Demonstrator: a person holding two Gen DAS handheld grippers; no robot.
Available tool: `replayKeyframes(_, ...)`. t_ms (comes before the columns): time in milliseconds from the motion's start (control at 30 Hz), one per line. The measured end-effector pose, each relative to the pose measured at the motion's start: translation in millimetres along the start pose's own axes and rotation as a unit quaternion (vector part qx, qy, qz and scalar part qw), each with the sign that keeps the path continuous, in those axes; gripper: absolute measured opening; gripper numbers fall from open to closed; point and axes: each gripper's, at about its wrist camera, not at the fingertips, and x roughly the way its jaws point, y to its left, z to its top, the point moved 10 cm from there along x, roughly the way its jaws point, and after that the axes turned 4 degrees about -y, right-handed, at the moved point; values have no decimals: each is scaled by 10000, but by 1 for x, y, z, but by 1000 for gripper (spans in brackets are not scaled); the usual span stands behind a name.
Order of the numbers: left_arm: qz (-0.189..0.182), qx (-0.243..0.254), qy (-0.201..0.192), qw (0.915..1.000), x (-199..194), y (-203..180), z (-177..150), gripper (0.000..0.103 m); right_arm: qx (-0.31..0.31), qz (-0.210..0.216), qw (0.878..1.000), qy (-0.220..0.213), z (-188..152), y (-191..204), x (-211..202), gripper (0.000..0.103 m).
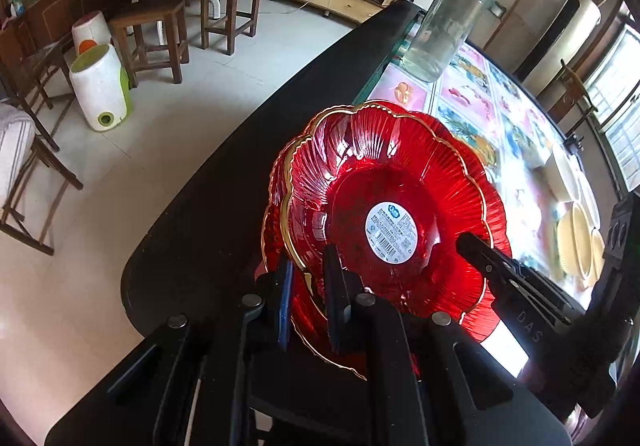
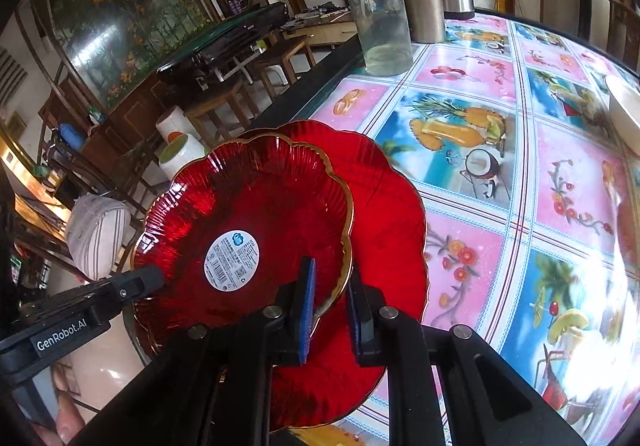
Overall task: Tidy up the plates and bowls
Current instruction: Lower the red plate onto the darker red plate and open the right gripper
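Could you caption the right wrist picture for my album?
Right claw pinches a red plate's gold rim above another red plate.

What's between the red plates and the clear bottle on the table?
Nothing: in the right wrist view only bare fruit-print tablecloth lies between the red plates and the clear bottle.

Glossy ribbed red glass plate (image 2: 256, 213) with gilt rim, on a shiny printed plastic tablecloth (image 2: 520, 173).

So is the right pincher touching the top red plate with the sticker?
Touching. In the right wrist view the right gripper has the gold rim of the top red plate pinched between its blue pads.
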Motion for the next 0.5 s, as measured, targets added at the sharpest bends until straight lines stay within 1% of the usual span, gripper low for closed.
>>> replayKeyframes(133, 239, 247, -99, 9994, -6, -1, -1, 12, 20, 85, 10000, 48, 1, -2, 2, 15)
replayKeyframes(300, 633, 611, -229, 9959, -9, -2, 4, 15, 22, 91, 9999, 39, 2, -3, 4, 16)
replayKeyframes(433, 723, 747, -198, 9944, -8, -2, 4, 16, 30, 52, 10000, 5, 4, -5, 2, 16)
replayKeyframes(500, 797, 748, -290, 9936, -13, 2, 7, 16, -7, -38, 10000, -35, 5, -6, 0, 15)
